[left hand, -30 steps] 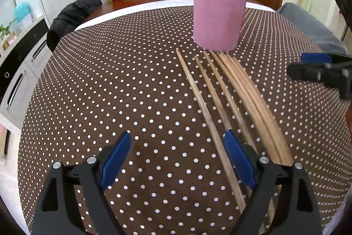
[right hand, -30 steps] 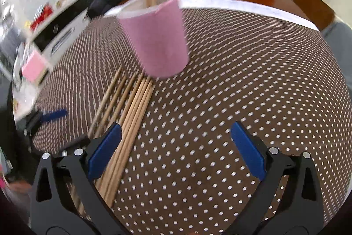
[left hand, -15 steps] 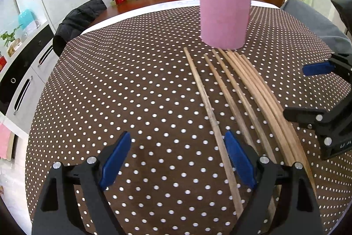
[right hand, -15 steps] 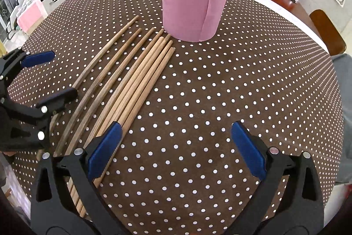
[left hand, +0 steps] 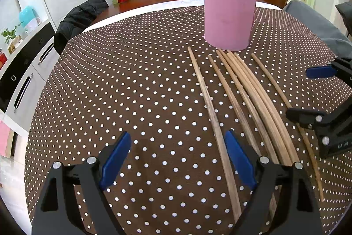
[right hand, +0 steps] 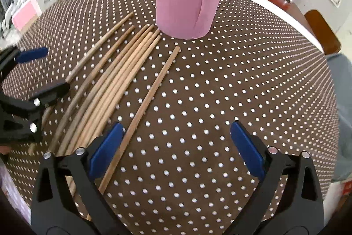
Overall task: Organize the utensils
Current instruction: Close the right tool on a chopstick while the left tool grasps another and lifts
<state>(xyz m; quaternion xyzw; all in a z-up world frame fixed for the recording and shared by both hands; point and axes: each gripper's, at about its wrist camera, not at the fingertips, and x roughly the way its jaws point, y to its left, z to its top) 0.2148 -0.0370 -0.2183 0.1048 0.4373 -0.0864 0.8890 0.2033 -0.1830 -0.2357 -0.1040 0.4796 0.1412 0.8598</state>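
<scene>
Chopsticks (left hand: pixel 239 89) lie loose in a row on the dotted tablecloth (left hand: pixel 132 91), their far tips just in front of the pink holder (left hand: pixel 230 14), which already has a few sticks standing in it. One chopstick (right hand: pixel 145 102) lies apart to the right of the bunch. The job looks partly done, with the step in hand being the next pick-up. The right gripper (right hand: pixel 176 147) is spread wide and empty, its left finger just beside that lone stick; the left gripper (left hand: pixel 178 160) is likewise wide open and empty, with the leftmost stick running just inside its right finger. The next move likely calls for straddling one thin stick, closing squarely, then tipping it upright into the holder. The red can and wall certificates carry writing too small to read.
</scene>
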